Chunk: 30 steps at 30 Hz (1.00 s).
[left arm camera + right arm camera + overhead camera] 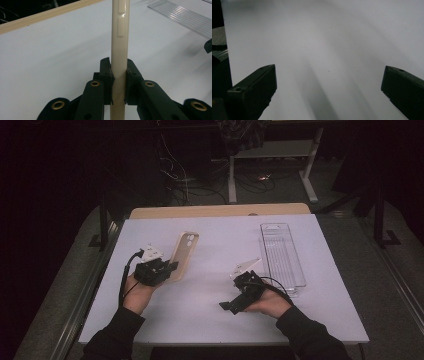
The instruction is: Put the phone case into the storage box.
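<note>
Cream-coloured phone case was clamped at its near end between the pads of the left gripper, standing on edge, with its long axis running away from the person. Its side buttons showed above the jaws. The clear plastic tray lay to the right, well apart, its length nearly parallel to the case. The right gripper rested just beside the tray with its jaws wide apart and empty. It was the nearer one to the tray.

cream phone case, probably empty, stands on edge above the left of the table.
</note>
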Each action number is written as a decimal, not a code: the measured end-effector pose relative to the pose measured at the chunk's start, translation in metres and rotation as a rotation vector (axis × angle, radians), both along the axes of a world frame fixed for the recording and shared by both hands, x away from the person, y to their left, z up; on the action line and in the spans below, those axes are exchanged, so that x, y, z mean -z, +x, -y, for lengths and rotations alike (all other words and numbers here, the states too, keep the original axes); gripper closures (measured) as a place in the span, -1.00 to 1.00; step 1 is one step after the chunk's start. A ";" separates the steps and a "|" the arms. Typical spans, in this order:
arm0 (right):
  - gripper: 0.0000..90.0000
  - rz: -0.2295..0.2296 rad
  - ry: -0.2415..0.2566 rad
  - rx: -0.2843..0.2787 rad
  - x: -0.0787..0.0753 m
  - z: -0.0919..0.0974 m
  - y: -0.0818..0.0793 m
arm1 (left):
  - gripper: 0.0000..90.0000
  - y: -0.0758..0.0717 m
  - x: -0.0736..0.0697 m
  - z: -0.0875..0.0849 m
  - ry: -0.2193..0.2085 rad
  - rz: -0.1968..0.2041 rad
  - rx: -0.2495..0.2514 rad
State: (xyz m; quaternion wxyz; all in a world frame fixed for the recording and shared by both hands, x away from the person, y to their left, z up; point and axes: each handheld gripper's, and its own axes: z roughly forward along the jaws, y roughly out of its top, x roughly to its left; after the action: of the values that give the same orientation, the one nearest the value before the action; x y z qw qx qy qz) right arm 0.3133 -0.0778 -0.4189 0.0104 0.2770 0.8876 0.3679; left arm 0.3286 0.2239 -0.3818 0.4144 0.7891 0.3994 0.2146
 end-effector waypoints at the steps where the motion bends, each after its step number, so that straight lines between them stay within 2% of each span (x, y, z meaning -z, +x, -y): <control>1: -1.00 0.003 -0.004 0.004 -0.001 0.001 0.000 | 0.78 0.000 0.000 0.001 0.000 -0.002 -0.002; 5: -1.00 -0.016 0.008 0.018 -0.002 0.002 0.001 | 0.78 -0.004 -0.002 0.002 -0.006 0.000 -0.011; 7: -1.00 -0.005 -0.001 0.016 -0.002 0.002 0.002 | 0.78 -0.005 -0.003 0.004 -0.042 0.001 -0.022; 8: -1.00 0.005 0.001 0.018 -0.002 0.002 0.003 | 0.78 -0.005 -0.003 0.004 -0.042 0.001 -0.022; 9: -1.00 -0.014 0.012 0.025 -0.004 0.002 0.003 | 0.78 -0.006 -0.004 0.005 -0.029 0.001 -0.017; 11: -1.00 -0.016 0.009 0.032 -0.003 0.002 0.004 | 0.78 -0.007 -0.003 0.007 -0.021 0.005 -0.015; 13: -1.00 -0.001 -0.006 0.021 -0.002 0.001 0.006 | 0.78 -0.008 -0.003 0.008 -0.035 0.000 -0.019; 14: -1.00 -0.015 0.006 0.029 -0.004 0.000 0.005 | 0.78 -0.009 -0.003 0.009 -0.049 -0.006 -0.027; 16: -1.00 -0.010 0.019 0.031 -0.007 -0.001 0.005 | 0.78 -0.012 -0.005 0.009 -0.039 -0.009 -0.033; 23: -1.00 -0.010 0.039 0.056 -0.018 -0.006 0.009 | 0.78 -0.014 -0.005 0.010 -0.063 0.002 -0.049; 25: -1.00 0.000 0.042 0.057 -0.022 -0.006 0.010 | 0.78 -0.015 -0.005 0.008 -0.048 0.001 -0.052; 27: -1.00 0.002 0.051 0.068 -0.025 -0.006 0.012 | 0.78 -0.016 -0.005 0.009 -0.075 0.003 -0.066; 28: -1.00 0.007 0.057 0.074 -0.027 -0.006 0.013 | 0.78 -0.017 -0.005 0.009 -0.078 0.001 -0.071; 29: -1.00 0.014 0.057 0.077 -0.029 -0.005 0.015 | 0.78 -0.018 -0.005 0.008 -0.062 -0.002 -0.069; 30: -1.00 0.024 0.058 0.081 -0.030 -0.005 0.017 | 0.78 -0.018 -0.005 0.010 -0.081 -0.002 -0.073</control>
State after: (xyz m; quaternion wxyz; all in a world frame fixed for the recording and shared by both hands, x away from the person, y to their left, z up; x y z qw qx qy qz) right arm 0.3298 -0.0727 -0.3891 0.0277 0.3083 0.8645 0.3961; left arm 0.3102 0.2141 -0.3772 0.4373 0.7569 0.4366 0.2126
